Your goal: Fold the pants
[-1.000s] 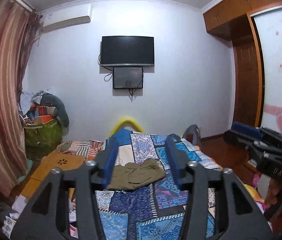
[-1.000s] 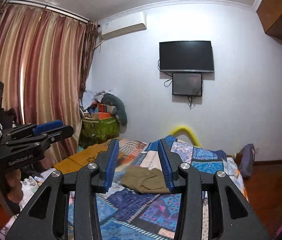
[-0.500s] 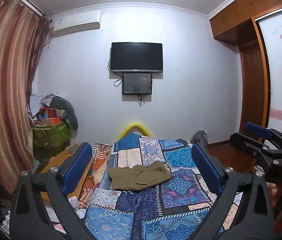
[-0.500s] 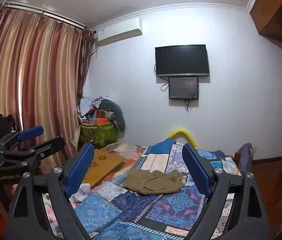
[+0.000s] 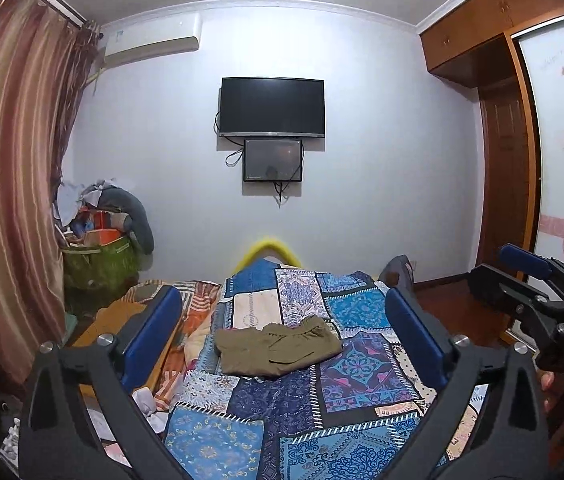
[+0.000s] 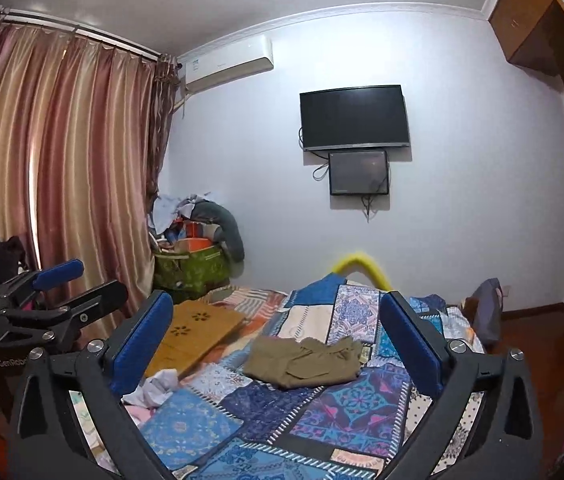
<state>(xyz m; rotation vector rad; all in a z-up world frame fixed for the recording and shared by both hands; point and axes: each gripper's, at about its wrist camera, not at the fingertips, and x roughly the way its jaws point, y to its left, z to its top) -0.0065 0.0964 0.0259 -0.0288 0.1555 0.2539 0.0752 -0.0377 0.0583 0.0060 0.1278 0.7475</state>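
Left wrist view shows the left gripper [image 5: 282,332] nearest to the camera, its two blue-padded jaws standing wide apart with nothing between them; they have just been opening. Beyond the fingertips lies the patchwork bedspread [image 5: 362,368], and on it, well apart from the jaws and about in the middle of the gap between them, rest the olive-brown pants [image 5: 278,346], folded into a compact bundle. At the right edge of this view the right gripper [image 5: 522,276] is seen from the side, held beside the bed.

Right wrist view gives the same order. The right gripper [image 6: 278,336] is in front with its jaws spread wide and empty; they too have just been opening. The pants [image 6: 306,364] lie further on the bedspread [image 6: 354,404], framed between the two pads but not touched by them. The left gripper [image 6: 70,288] appears at the left edge. To the left of the pants lies a wooden board [image 6: 194,332]. On the far wall hangs a dark television [image 6: 354,118].
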